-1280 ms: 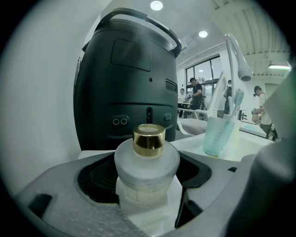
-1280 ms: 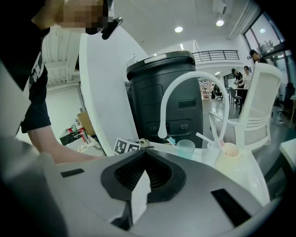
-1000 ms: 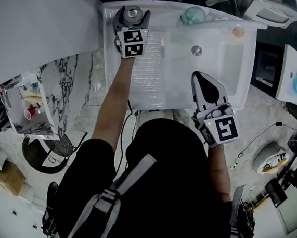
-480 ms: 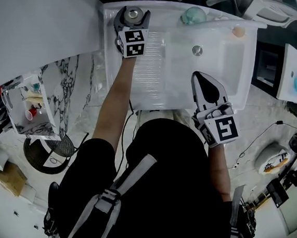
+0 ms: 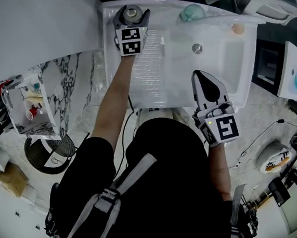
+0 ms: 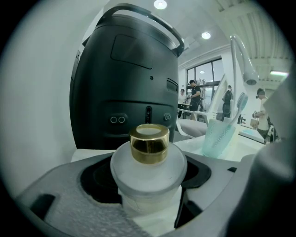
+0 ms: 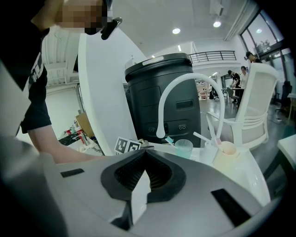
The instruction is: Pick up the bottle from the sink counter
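Note:
The bottle (image 5: 131,14) is frosted white with a gold cap and stands at the far left corner of the white sink counter (image 5: 147,84). My left gripper (image 5: 133,10) is shut on it, one jaw on each side. In the left gripper view the bottle (image 6: 149,159) fills the gap of the left gripper (image 6: 148,178), and its base is hidden. My right gripper (image 5: 200,77) hangs over the sink's near edge, shut and empty. The right gripper view shows the right gripper (image 7: 144,152) with its jaws meeting.
A tall black appliance (image 6: 125,78) stands right behind the bottle. A teal cup with a toothbrush (image 5: 192,13) and a peach cup (image 5: 238,29) sit along the back rim. A white curved faucet (image 7: 185,92) arches over the basin with its drain (image 5: 196,49).
The left gripper with the bottle has edged very slightly toward the back. The right gripper has stayed where it was.

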### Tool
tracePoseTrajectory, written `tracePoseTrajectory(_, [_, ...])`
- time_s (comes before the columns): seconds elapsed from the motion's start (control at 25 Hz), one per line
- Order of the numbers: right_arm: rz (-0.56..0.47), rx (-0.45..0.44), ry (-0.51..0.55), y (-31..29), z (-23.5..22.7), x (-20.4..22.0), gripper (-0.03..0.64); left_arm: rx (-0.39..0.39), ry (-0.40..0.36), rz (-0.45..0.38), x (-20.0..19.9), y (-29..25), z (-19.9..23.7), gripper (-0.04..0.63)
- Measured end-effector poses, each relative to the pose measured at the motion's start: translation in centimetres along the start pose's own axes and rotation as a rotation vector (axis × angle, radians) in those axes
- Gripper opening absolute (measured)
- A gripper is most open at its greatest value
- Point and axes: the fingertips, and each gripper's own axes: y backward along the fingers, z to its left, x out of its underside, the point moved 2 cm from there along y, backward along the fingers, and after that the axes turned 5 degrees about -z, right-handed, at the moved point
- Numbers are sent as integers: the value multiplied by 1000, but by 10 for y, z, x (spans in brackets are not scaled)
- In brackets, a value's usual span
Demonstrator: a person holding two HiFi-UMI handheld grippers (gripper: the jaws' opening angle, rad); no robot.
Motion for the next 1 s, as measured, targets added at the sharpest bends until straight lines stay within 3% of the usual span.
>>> tracePoseTrajectory(0.56, [-44,-6,-9,21,-6,3,3,-16,32,0,-2,37,-15,339])
tracePoseTrajectory(1.0, [-98,-37,-26,70,-16,11,3,5,-5,9,-7,100,-71,341])
